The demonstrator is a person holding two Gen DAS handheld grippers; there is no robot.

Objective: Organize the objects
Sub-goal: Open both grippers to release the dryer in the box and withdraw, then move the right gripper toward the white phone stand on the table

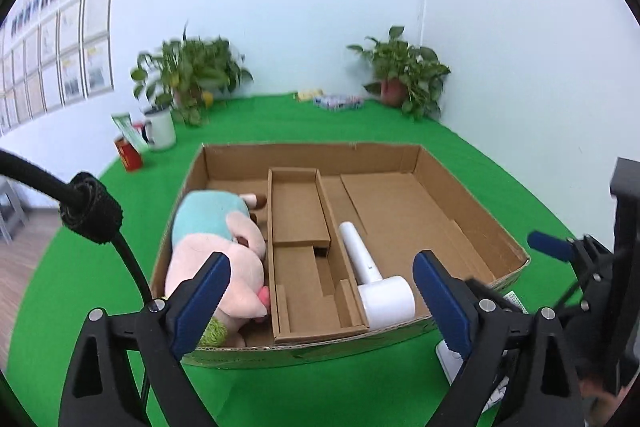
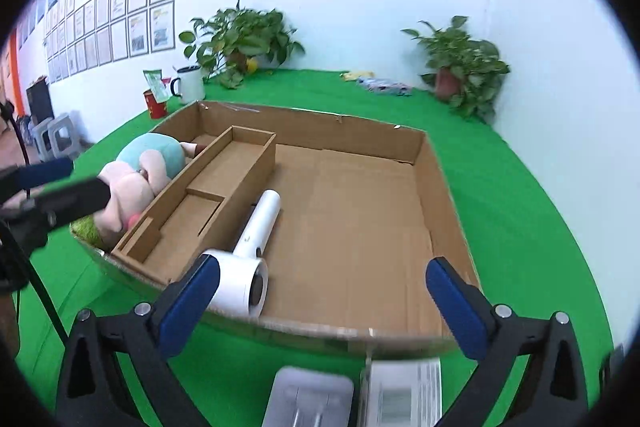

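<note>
A shallow cardboard box [image 1: 312, 149] lies on the green cloth, split by a cardboard insert [image 1: 298, 211]. A pink and teal plush toy [image 1: 216, 227] fills its left compartment. A white hair dryer [image 1: 384, 291] lies in the right part against the insert, head toward me. My left gripper [image 1: 322, 263] hangs open over the box's near edge with nothing between its fingers. My right gripper [image 2: 323, 267] is open too, above the near right of the box [image 2: 448, 207], and the hair dryer [image 2: 256, 227] lies ahead, apart from its left finger. The plush toy [image 2: 148, 163] is partly hidden behind the left gripper's fingers [image 2: 52, 169].
A white flat pack [image 2: 312, 395] and a labelled white carton [image 2: 404, 387] lie on the cloth in front of the box. At the back stand two potted plants [image 1: 192, 79] [image 1: 404, 75], a white mug [image 1: 160, 129], a red can [image 1: 128, 155] and some small packets [image 1: 336, 101].
</note>
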